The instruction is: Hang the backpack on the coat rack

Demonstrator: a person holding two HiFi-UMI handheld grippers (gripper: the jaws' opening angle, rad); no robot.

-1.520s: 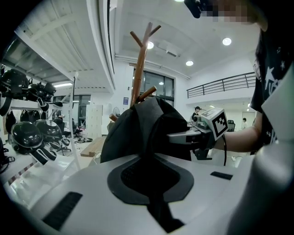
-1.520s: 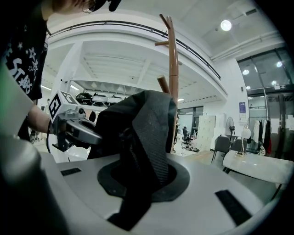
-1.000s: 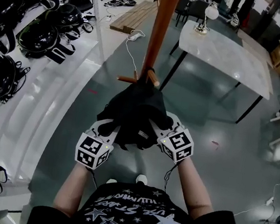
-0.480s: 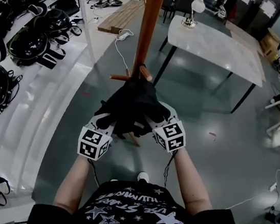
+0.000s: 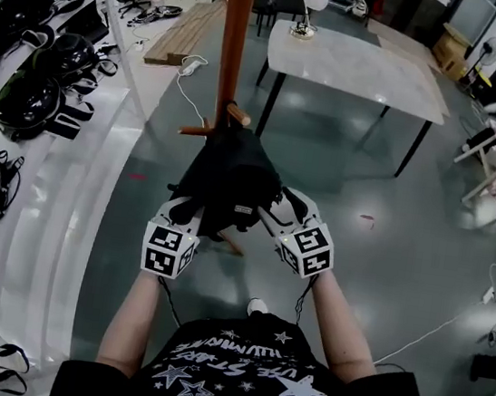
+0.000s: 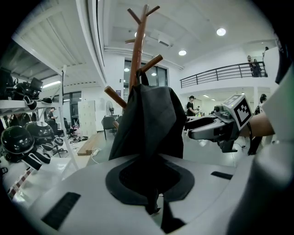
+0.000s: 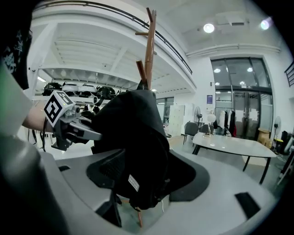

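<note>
Black fabric of the soft backpack (image 5: 228,176) was seen hanging from an angled peg (image 5: 238,114) of the reddish-brown wooden coat rack (image 5: 234,44), well above the floor. The left gripper (image 6: 152,197) was clenched on a fold of the bag's lower fabric. The jaws of the right gripper (image 7: 147,183) were opening, with the bag between them but not pressed. How firmly the loop sat on the peg could not be told. If the clenched gripper were drawn away, the bag might be dragged off or the rack tipped.
</note>
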